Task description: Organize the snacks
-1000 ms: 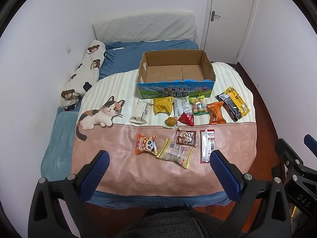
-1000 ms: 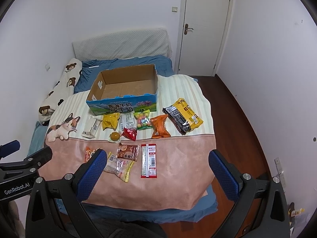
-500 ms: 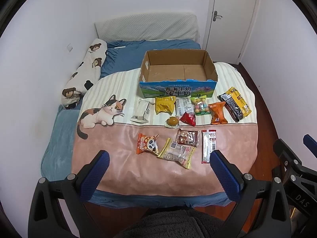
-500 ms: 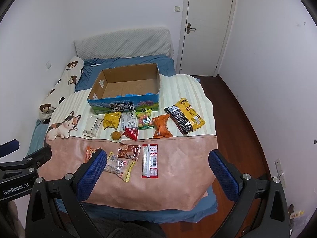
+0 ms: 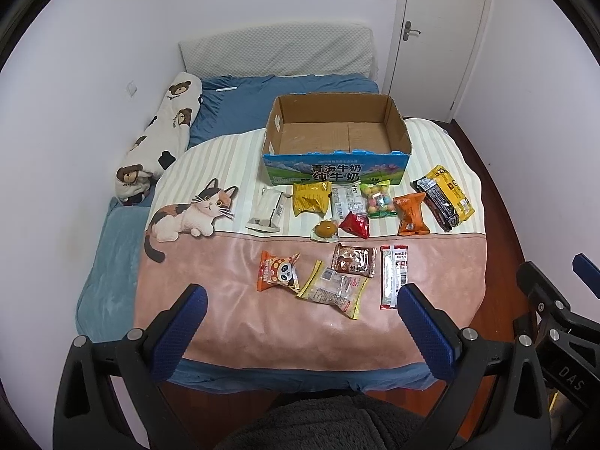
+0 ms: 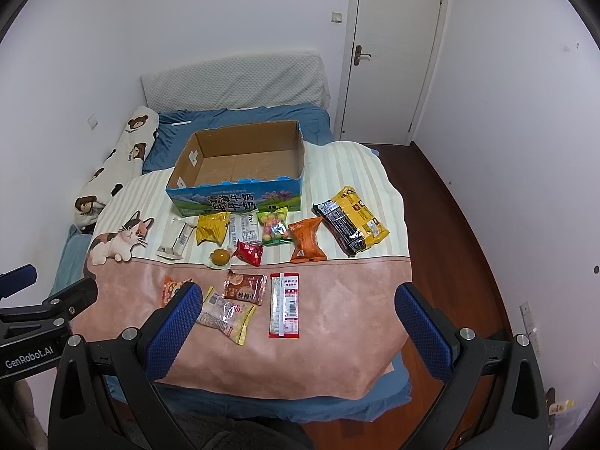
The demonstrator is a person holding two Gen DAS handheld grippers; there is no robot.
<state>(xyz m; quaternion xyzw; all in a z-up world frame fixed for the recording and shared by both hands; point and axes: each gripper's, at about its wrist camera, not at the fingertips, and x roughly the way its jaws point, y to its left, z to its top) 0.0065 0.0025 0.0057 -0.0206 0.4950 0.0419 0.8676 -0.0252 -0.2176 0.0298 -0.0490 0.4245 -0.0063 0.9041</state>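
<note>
An open cardboard box (image 5: 337, 138) (image 6: 240, 165) with a blue printed front stands empty at the far side of the round table (image 5: 232, 322). Several snack packets lie in front of it: a black-and-yellow pack (image 5: 444, 197) (image 6: 350, 221), an orange pouch (image 5: 411, 214), a red-and-white strip pack (image 5: 393, 276) (image 6: 285, 304), a panda packet (image 5: 277, 270), a clear yellow-edged wrapper (image 5: 333, 292). My left gripper (image 5: 300, 315) hangs open above the table's near edge. My right gripper (image 6: 296, 318) is open too, over the near packets. Neither holds anything.
The table wears a pink and striped cloth with a cat print (image 5: 187, 217). Behind it is a blue bed (image 5: 240, 112) with a bear-print bolster (image 5: 161, 135) and a grey pillow. A white door (image 6: 393, 56) stands at the back right; wooden floor lies to the right.
Both views have drifted slightly, so the table and box sit a little lower and to the right in frame. Both grippers stay open and no snack has moved.
</note>
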